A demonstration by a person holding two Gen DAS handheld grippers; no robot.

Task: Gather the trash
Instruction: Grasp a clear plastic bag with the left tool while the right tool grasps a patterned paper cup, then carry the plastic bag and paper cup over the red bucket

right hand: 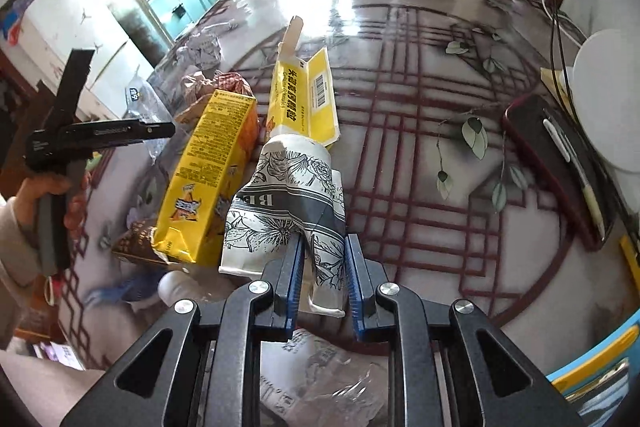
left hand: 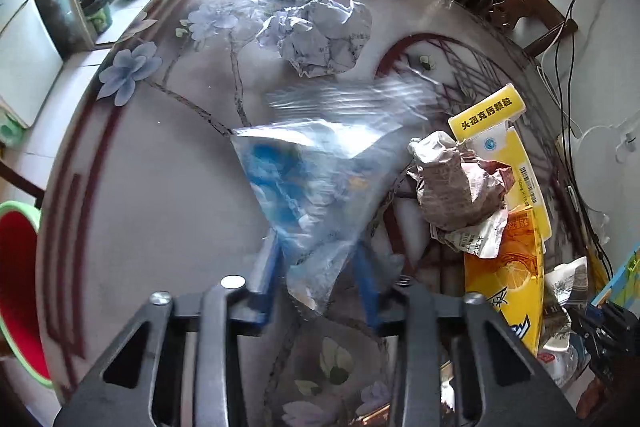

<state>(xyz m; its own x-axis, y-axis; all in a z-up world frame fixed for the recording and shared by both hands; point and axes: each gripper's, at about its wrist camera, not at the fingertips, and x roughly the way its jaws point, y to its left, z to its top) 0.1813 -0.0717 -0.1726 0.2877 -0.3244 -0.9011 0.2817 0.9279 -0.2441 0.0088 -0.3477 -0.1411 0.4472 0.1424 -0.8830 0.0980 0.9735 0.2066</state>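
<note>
In the left wrist view my left gripper (left hand: 318, 275) is shut on a clear plastic bag with blue print (left hand: 312, 179), which rises crumpled from between the blue pads above the patterned table (left hand: 160, 187). A ball of crumpled white paper (left hand: 320, 39) lies farther back. To the right sit a crumpled brown wrapper (left hand: 456, 183), a yellow box (left hand: 488, 115) and a yellow lemon carton (left hand: 508, 267). In the right wrist view my right gripper (right hand: 324, 267) is shut on a crushed paper cup with black floral print (right hand: 288, 195). It lies beside the yellow carton (right hand: 208, 179) and the yellow box (right hand: 304, 99).
A red basin with a green rim (left hand: 16, 287) stands off the table's left edge. A phone in a red case (right hand: 556, 163) with a pen on it and a white round object (right hand: 608, 99) lie at the right. A hand (right hand: 48, 195) holds the other handle at left. A clear bottle (right hand: 320, 379) lies under my right gripper.
</note>
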